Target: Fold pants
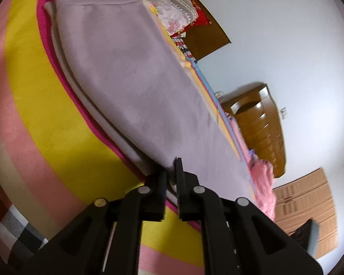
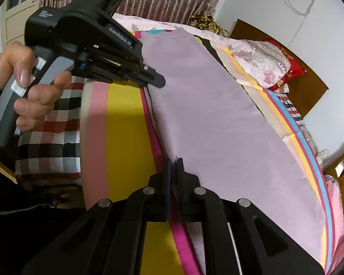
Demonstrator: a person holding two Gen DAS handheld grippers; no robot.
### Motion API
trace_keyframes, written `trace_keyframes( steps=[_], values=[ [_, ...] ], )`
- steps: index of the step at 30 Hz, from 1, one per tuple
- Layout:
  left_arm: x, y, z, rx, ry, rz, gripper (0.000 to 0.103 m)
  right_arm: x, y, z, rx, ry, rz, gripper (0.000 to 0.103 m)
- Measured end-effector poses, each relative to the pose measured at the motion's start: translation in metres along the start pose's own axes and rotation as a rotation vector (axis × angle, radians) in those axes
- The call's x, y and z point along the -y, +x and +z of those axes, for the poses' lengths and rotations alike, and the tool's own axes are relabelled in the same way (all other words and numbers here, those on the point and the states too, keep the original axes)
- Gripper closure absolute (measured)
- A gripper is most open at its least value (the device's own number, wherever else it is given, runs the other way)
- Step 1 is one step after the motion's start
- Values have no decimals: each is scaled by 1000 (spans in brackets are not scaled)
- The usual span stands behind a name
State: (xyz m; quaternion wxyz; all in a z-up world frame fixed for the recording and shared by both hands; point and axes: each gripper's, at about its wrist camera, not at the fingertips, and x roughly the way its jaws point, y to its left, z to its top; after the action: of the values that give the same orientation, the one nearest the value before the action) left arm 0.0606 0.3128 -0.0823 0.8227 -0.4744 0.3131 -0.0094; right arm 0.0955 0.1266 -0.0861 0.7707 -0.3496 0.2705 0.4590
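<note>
Lilac pants (image 2: 217, 119) lie flat and lengthwise on the striped bedspread (image 2: 123, 123) on the bed, legs stacked, waistband at the far end.

Right claw (image 2: 174, 162): jaws nearly together, pinching the near-side edge of the pants. Left claw (image 2: 157, 81): seen from the right wrist, tips at the same long edge further up; in its own view a narrow gap, lifted fabric edge at the tips. Looks like a grip, not certain.

Handling, my read: soft, light knit, no stiffness, will sag and drape between the two grips. Slightly fuzzy, so low slip on the pads. Hold both layers at the edge, keep the claws well apart so the span stays taut during the fold.
</note>
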Motion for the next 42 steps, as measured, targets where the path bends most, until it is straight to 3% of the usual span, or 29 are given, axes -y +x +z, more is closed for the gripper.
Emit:
trace_keyframes(
  steps=[1, 2, 3, 5, 7, 10, 13, 16, 17, 18, 19, 21, 26, 29, 31, 33, 34, 37, 40, 42],
  values=[
    [0, -3, 3, 9, -7, -14, 82, 0, 0, 0, 0, 2, 2, 94],
    [-1, -5, 5, 16, -8, -26, 66, 1, 0, 0, 1, 10, 6, 95],
    [1, -8, 9, 26, -8, -38, 37, 2, 0, 0, 3, 16, 6, 94],
    [2, -11, 23, 54, -22, -64, 16, 0, 1, 1, 5, 33, 14, 90],
    [-5, -9, 35, 72, -50, -22, 16, -1, 1, 1, 8, 43, 10, 88],
    [-28, -10, 45, 94, -157, -64, 19, -1, 0, 0, 11, 45, 6, 88],
    [-39, -9, 50, 95, -170, -45, 39, 1, -3, -2, 8, 58, 12, 88],
    [-38, -7, 45, 87, -139, -5, 69, 7, -22, -8, 28, 94, 43, 88],
    [-39, -6, 44, 80, -129, 4, 86, 9, -30, -12, 43, 107, 48, 88],
    [-39, -4, 41, 70, -113, 18, 94, 11, -39, -17, 54, 124, 49, 85],
    [-40, -4, 40, 69, -95, 26, 95, 16, -50, -28, 63, 148, 32, 75],
    [-39, -7, 36, 89, -60, 42, 97, 26, -66, -48, 53, 192, -28, 67],
    [-37, -10, 37, 85, 1, 79, 98, 51, -101, -96, 26, 330, -100, 67],
    [-39, -6, 40, 71, 9, 83, 94, 50, -96, -110, -16, 338, -108, 67],
    [-37, -8, 41, 78, -3, 81, 80, 44, -89, -109, -25, 308, -102, 68],
    [-28, -15, 38, 101, 3, 31, 34, 39, -83, -106, -21, 276, -102, 68],
    [-22, -16, 37, 111, 21, 32, 28, 38, -80, -102, -12, 266, -97, 68],
    [-6, -12, 31, 115, 115, 168, 24, 40, -72, -93, 7, 254, -80, 68],
    [-9, -19, 30, 174, 69, 367, 24, 50, -73, -84, 30, 274, -38, 68],
    [1, -28, 31, 234, 93, 408, 23, 59, -74, -77, 34, 266, -53, 68]
  ],
)
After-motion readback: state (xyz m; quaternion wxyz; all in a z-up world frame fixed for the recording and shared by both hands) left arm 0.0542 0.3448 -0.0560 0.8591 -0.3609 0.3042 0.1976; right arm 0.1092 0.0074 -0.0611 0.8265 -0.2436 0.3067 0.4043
